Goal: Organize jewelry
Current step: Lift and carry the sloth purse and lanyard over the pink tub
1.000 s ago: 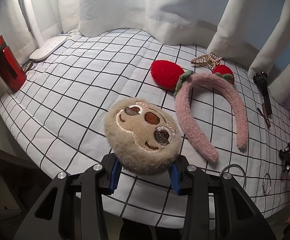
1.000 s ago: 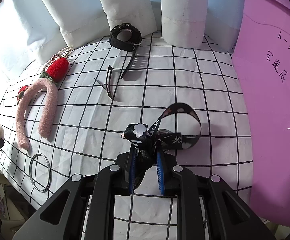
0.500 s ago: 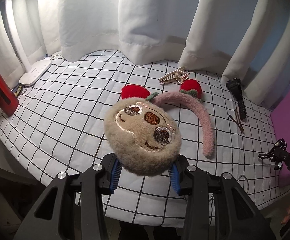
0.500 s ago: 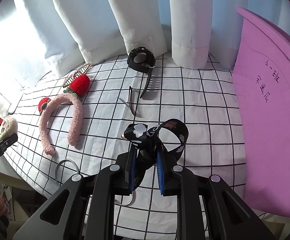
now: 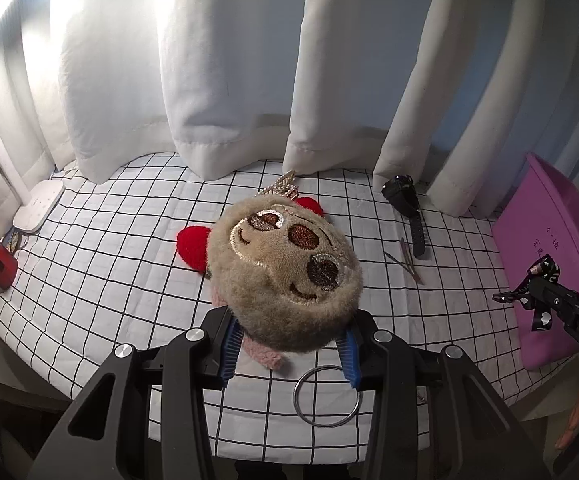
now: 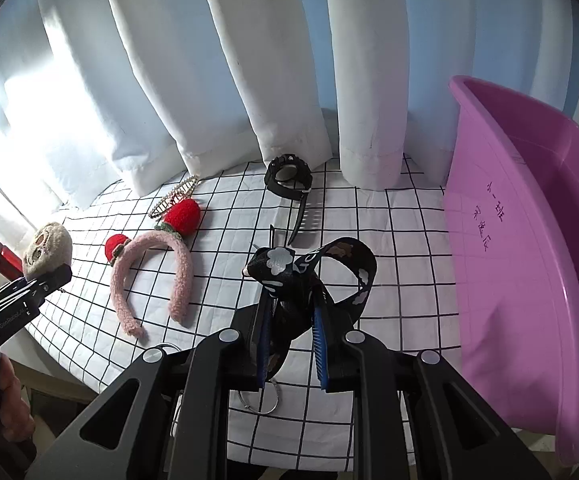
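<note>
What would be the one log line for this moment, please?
left gripper: shut on beige plush face | right gripper: shut on black printed ribbon | purple plastic tub: nothing visible inside

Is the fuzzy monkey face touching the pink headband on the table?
Apart. The right wrist view shows the monkey face held up in the left tool, well away from the pink headband.

We have two fisheye views, each looking forward and steeply down along a gripper's fingers, close above the counter (image 5: 101, 280) and facing the white curtains (image 5: 225, 80). Both share the checked cloth, the black watch (image 6: 289, 178), the metal ring (image 5: 326, 396) and the purple tub (image 6: 529, 240); each view also catches the other gripper at its edge.
</note>
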